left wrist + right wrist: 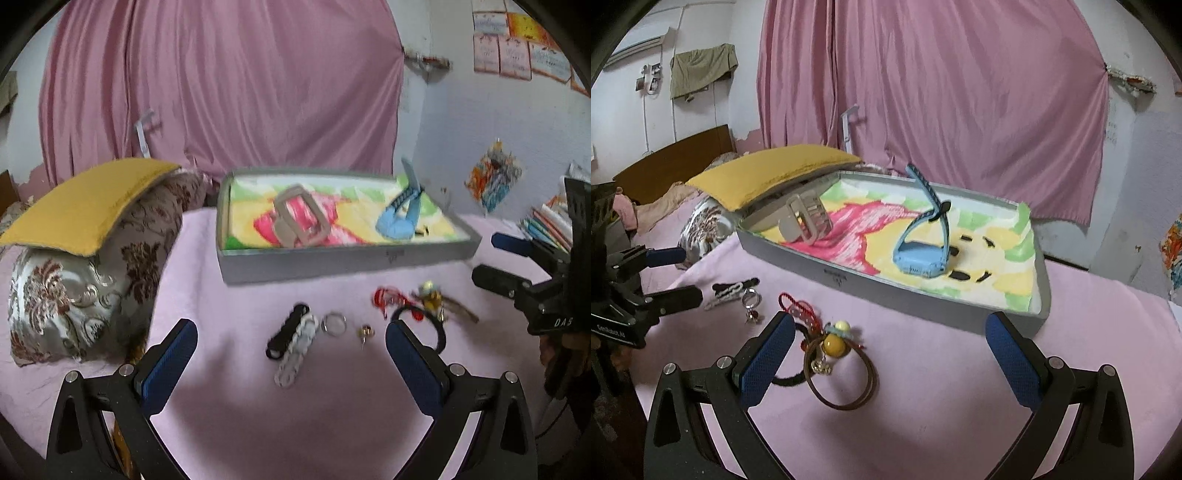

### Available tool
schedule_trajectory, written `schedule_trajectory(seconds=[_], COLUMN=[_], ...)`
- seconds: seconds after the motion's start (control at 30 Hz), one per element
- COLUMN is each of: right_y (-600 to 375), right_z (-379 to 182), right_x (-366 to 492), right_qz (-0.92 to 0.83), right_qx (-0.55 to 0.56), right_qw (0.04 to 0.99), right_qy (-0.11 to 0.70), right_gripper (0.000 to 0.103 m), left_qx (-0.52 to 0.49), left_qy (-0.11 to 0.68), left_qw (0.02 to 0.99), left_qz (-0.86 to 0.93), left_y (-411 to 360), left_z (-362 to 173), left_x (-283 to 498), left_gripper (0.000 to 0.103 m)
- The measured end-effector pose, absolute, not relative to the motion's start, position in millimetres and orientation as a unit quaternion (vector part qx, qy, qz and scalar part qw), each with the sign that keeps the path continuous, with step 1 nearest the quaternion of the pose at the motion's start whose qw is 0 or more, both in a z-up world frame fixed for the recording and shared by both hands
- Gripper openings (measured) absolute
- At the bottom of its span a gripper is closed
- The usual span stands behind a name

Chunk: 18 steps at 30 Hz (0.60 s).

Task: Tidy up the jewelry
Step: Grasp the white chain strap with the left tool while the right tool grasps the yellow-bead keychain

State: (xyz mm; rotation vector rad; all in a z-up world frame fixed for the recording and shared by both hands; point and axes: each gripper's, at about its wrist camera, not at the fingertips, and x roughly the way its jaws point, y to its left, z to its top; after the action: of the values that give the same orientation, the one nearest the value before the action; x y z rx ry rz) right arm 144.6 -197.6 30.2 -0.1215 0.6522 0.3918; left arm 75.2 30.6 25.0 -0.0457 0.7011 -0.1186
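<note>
A pink sheet (960, 369) covers the bed; on it sits a grey box (894, 291) holding a blue watch (919, 254) and a beige watch (805, 218). Both grippers, left (291, 343) and right (890, 339), are spread wide and empty. Before the box lie hair ties (291, 339), a ring (334, 323), a bead charm (834, 345) and a red cord (792, 304)

**Colours and patterns on the bed**

Bedsheet (960, 369) pale pink; curtain (923, 92) dusty pink. Box (886, 291) grey — liner (990, 258) of yellow, green and hot-pink blotches. Watches: one sky blue (919, 258), one beige-grey (805, 221). Cushion (88, 203) mustard; pillow (74, 295) silver with maroon floral print. Gripper pads (768, 362) blue. Loose bits — red cord (794, 306), yellow bead (833, 346), brown hoop (846, 384), possibly leather.
</note>
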Motion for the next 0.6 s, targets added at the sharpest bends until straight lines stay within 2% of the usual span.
schedule_trajectory(seconds=[0.07,0.13,0.17,0.23,0.3,0.4,0.47,0.6], right_y=[-197,-196,-196,-195,-192,-187,-184,-179], right_z=[25,21,20,18,16,13,10,7], right_x=[147,149,151,153,154,155,156,159], right_qz=[0.196,0.198,0.200,0.200,0.205,0.210,0.216,0.224], right_qx=[-0.058,-0.060,-0.059,-0.060,-0.063,-0.072,-0.078,-0.082], right_qw=[0.922,0.917,0.914,0.912,0.908,0.902,0.898,0.890], right_qy=[0.330,0.342,0.347,0.353,0.360,0.370,0.376,0.389], right_gripper=[0.098,0.088,0.080,0.075,0.065,0.055,0.050,0.048], left_qx=[-0.029,-0.037,-0.039,-0.046,-0.054,-0.060,-0.061,-0.056], left_qy=[0.359,0.370,0.376,0.386,0.392,0.404,0.411,0.415], left_qw=[0.931,0.925,0.923,0.918,0.915,0.909,0.905,0.904], left_qz=[-0.064,-0.071,-0.072,-0.075,-0.079,-0.086,-0.089,-0.087], left_y=[31,32,32,33,34,31,28,24], left_z=[20,17,15,11,8,4,2,1], left_x=[77,78,79,80,80,84,86,88], left_gripper=[0.101,0.096,0.092,0.085,0.073,0.065,0.059,0.054])
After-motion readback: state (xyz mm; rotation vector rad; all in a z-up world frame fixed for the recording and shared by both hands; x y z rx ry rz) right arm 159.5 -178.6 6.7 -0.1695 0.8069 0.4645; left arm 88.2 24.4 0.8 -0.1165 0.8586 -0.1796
